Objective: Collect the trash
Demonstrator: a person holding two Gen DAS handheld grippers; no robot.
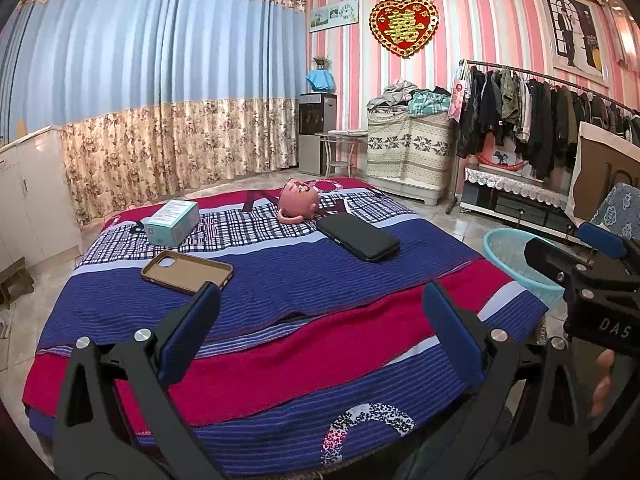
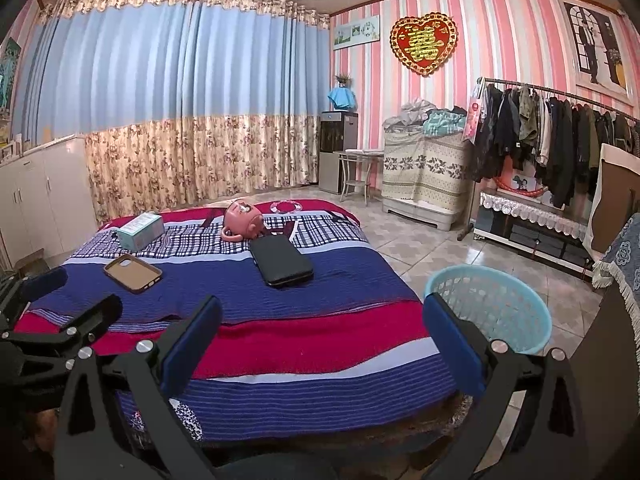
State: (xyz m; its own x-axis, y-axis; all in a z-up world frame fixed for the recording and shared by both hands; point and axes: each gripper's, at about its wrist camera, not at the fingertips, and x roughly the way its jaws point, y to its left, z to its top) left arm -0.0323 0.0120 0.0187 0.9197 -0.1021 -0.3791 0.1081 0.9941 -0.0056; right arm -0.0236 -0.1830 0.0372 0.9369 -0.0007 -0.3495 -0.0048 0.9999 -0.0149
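1. Bedroom with blue curtains and pink striped walls; a bed (image 1: pixel 280 280) with a striped blue and red cover carries the loose items. Landmark: the basket (image 2: pixel 490 308), pale blue, standing on the tiled floor just beside the bed's near corner.
2. Basket: as much of its inside as shows through the mesh looks empty; its bottom is hidden in both views. Judged the bin for the trash, set within easy reach of the bed.
3. Things on the bed, all apart from each other:
   - black case (image 1: pixel 358 238), nearest the basket, lying flat.
   - pink cup (image 1: pixel 298 202), beyond the black case, tipped on its side.
   - brown phone case (image 1: pixel 187 271), well away from the basket, hollow side up.
   - teal box (image 1: pixel 172 222), farthest from the basket, near the curtain side.
4. Which of these counts as trash cannot be settled; none is crumpled or plainly waste.
5. Left tongs (image 1: pixel 320 336): released, pads wide apart, nothing between them, hovering over the bed's near edge.
6. Right tongs (image 2: pixel 322 344): released too, empty, one pad in front of the basket rim. Both point at the bed, apparently ready to pick.
7. Scene fits either nothing binned or small trash already gone.
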